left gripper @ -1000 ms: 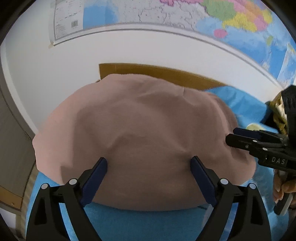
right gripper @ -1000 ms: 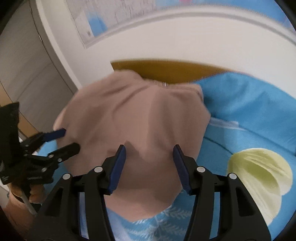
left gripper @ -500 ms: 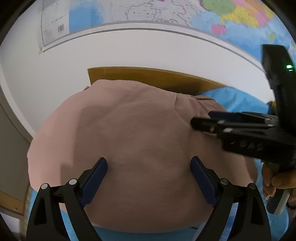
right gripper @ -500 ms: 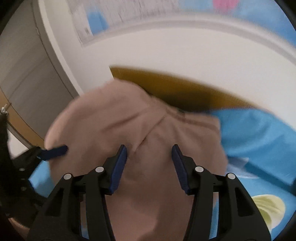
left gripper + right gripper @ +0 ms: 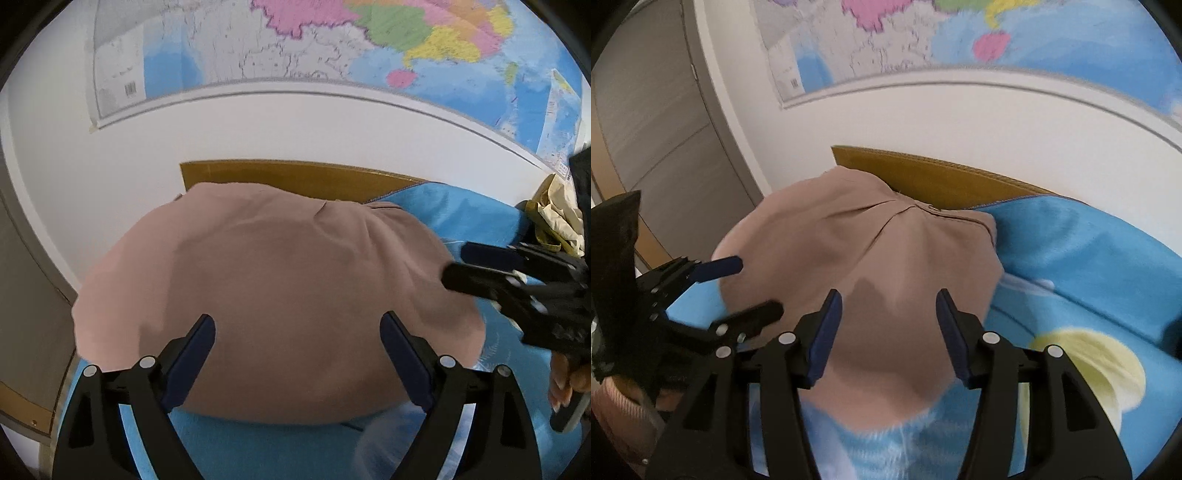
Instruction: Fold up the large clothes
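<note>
Since the earlier frame, we are lifting both grippers off the folded pink garment (image 5: 280,302) lying on the blue bedsheet (image 5: 1089,266), left gripper (image 5: 297,363) wide and empty, right gripper (image 5: 888,334) opening and empty, risking a trailing finger snagging the fold.

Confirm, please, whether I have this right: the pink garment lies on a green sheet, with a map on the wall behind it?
Not quite: the sheet is blue, not green, as the left wrist view shows. The rest holds: the pink garment lies on it, with the map on the wall behind.
</note>
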The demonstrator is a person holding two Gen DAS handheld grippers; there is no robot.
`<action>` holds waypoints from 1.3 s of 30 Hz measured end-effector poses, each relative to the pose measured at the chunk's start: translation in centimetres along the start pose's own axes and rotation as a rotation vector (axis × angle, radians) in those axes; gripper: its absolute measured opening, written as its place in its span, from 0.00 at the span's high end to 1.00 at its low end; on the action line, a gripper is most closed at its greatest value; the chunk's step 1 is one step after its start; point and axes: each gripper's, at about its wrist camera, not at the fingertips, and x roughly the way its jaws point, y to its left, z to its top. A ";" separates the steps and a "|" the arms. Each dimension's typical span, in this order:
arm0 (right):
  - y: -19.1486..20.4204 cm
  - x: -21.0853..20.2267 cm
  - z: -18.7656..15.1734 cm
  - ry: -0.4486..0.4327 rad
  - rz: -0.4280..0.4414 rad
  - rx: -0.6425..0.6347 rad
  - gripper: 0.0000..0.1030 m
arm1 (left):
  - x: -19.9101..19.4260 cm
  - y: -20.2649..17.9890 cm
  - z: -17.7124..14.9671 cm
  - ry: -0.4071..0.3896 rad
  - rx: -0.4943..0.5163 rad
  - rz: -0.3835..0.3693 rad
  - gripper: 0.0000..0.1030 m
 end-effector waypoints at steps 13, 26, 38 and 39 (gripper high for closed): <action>4.8 -5.5 -5.6 -0.124 -0.018 -0.087 0.05 | -6.1 -0.8 -4.8 -0.152 -0.139 -0.042 0.07; 6.0 -9.1 -9.4 -0.135 -0.030 -0.064 0.06 | -8.6 -2.1 -7.2 -0.084 -0.167 0.033 0.07; 6.0 -10.5 -10.1 -0.144 -0.024 -0.042 0.06 | -10.9 -2.9 -8.1 -0.105 -0.149 0.092 0.07; 6.1 -10.6 -10.2 -0.144 -0.026 -0.043 0.06 | -10.9 -2.9 -8.1 -0.104 -0.147 0.094 0.07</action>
